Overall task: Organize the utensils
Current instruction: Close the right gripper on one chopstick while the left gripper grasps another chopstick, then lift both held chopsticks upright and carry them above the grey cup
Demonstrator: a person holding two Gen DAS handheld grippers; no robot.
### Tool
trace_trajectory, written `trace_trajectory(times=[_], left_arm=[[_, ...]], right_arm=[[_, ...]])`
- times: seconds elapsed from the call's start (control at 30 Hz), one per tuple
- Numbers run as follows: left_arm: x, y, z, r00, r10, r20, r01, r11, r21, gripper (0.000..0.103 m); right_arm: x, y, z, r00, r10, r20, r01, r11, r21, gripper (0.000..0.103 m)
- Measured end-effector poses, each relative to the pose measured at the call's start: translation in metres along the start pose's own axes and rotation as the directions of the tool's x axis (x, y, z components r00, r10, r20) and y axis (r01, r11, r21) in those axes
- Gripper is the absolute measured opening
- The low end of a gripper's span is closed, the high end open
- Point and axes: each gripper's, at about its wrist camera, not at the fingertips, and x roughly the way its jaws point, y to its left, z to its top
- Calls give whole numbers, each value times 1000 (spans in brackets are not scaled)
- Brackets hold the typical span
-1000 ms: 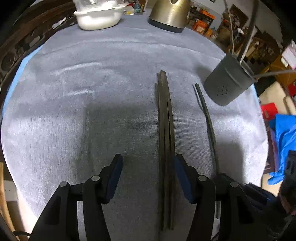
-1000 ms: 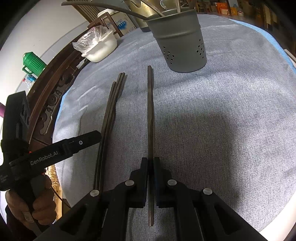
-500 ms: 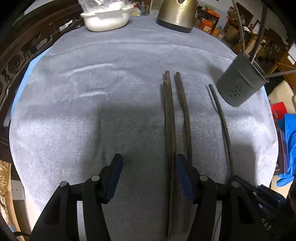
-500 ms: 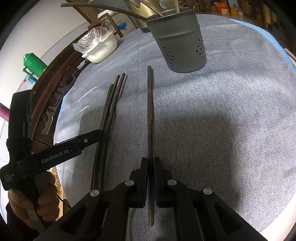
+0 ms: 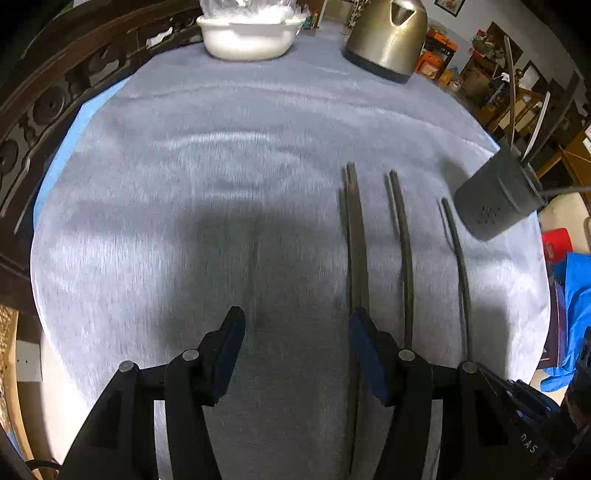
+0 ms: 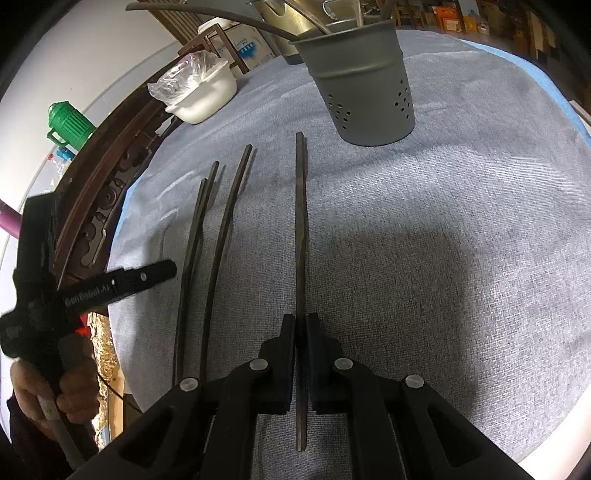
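Note:
Several dark wooden chopsticks lie lengthwise on the grey cloth. My right gripper (image 6: pixel 301 332) is shut on one chopstick (image 6: pixel 300 221), which points toward the grey perforated utensil holder (image 6: pixel 365 88). That chopstick also shows at the far right in the left wrist view (image 5: pixel 458 251). A close pair (image 5: pixel 354 236) and a single chopstick (image 5: pixel 404 243) lie to its left; they also show in the right wrist view as the pair (image 6: pixel 195 229) and the single (image 6: pixel 225 229). My left gripper (image 5: pixel 295 332) is open and empty, its right finger (image 5: pixel 364 339) over the pair. The holder (image 5: pixel 498 199) has utensils in it.
A white bowl with a plastic bag (image 5: pixel 247 33) and a metal kettle (image 5: pixel 388 37) stand at the table's far edge. A carved dark wooden rail (image 5: pixel 48 107) runs along the left side. The left gripper's body shows in the right wrist view (image 6: pixel 110 288).
My left gripper has drawn back and to the left, so the pair now lies under its right finger instead of between the fingers. One chopstick has separated from the bundle. My right gripper holds still.

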Motion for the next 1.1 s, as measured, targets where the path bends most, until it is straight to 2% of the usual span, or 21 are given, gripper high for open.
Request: trace_trajectory(times=[0.07,0.17,0.23,0.37,0.47,0.53,0.63,0.7,0.77,0.87,0.93,1.0,1.1], left_arm=[[-2,0,11,1000,-16,16,16,1000,3,61],[0,-1,25,999,-49,22,49,999,17,61],[5,-18,27,997,-73,18,73,997,37,61],[19,-21,36,993,-114,-13,115,991,72,59],[28,-21,45,992,-126,-25,128,987,102,50],[32,-20,49,990,-135,-36,138,984,112,46],[42,-20,55,987,-154,-55,160,979,127,46],[49,-21,60,985,-161,-67,169,977,134,44],[55,-23,65,982,-173,-75,182,973,139,39],[58,-27,69,980,-181,-78,191,969,155,35],[60,-29,71,976,-200,-86,211,964,160,21],[63,-32,72,974,-208,-94,222,961,167,13],[61,-31,70,972,-221,-83,233,957,171,10]], right_arm=[[-4,-2,6,1000,6,22,-6,1000,2,10],[-16,0,24,994,33,104,-33,999,-7,11],[-16,3,36,992,33,124,-31,999,-16,12],[-3,11,63,987,4,160,-1,1000,-21,13],[11,12,80,987,-14,158,14,1000,-2,14],[20,16,89,985,-47,164,49,999,-5,19],[33,19,95,985,-70,160,73,997,-9,33],[39,22,98,981,-92,168,95,995,-9,49],[44,25,101,978,-114,173,119,993,-19,50],[58,25,105,976,-173,135,176,984,-7,36],[60,26,109,968,-201,148,205,979,-14,28],[62,26,110,963,-224,149,229,973,-20,11],[62,24,109,966,-213,148,217,976,-17,6]])
